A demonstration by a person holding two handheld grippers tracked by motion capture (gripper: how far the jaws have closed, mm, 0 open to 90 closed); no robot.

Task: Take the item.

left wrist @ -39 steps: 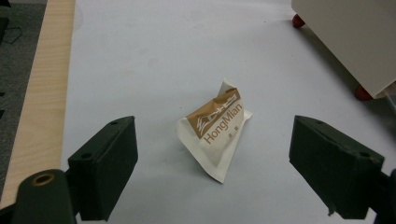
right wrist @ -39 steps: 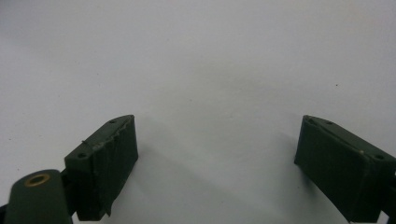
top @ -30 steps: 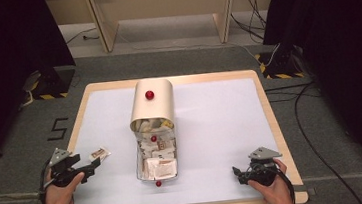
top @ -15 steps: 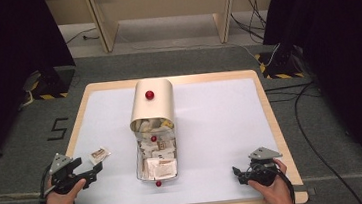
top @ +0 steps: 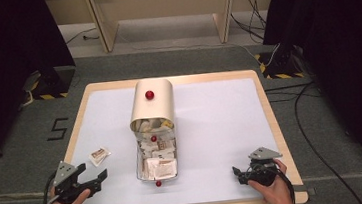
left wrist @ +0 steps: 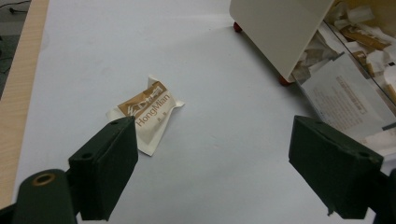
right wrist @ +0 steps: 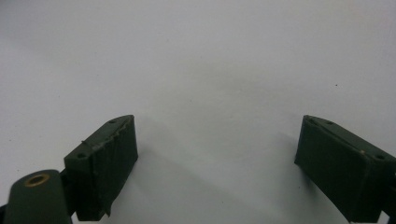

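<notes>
A small white and brown packet [top: 98, 155] printed "HongMian" lies flat on the white table top, left of the box. My left gripper [top: 93, 173] is open near the table's front left corner, a little short of the packet [left wrist: 147, 112] and holding nothing. In the left gripper view the left gripper [left wrist: 215, 158] has its jaws wide apart, and the packet lies just beyond the left one. At the front right, my right gripper [top: 238, 174] is open over bare table. In the right gripper view the right gripper [right wrist: 215, 158] has nothing between its jaws.
A cream box with a rolled-back lid [top: 151, 105] and red knobs stands mid-table. Its open tray [top: 138, 161] holds several paper packets. The same lid [left wrist: 280, 28] and tray contents [left wrist: 345, 98] lie to the right in the left gripper view. A wooden rim [top: 276, 123] borders the table.
My left gripper has drawn back toward the near edge, away from the packet, which stays where it lay. The right gripper has not moved.
</notes>
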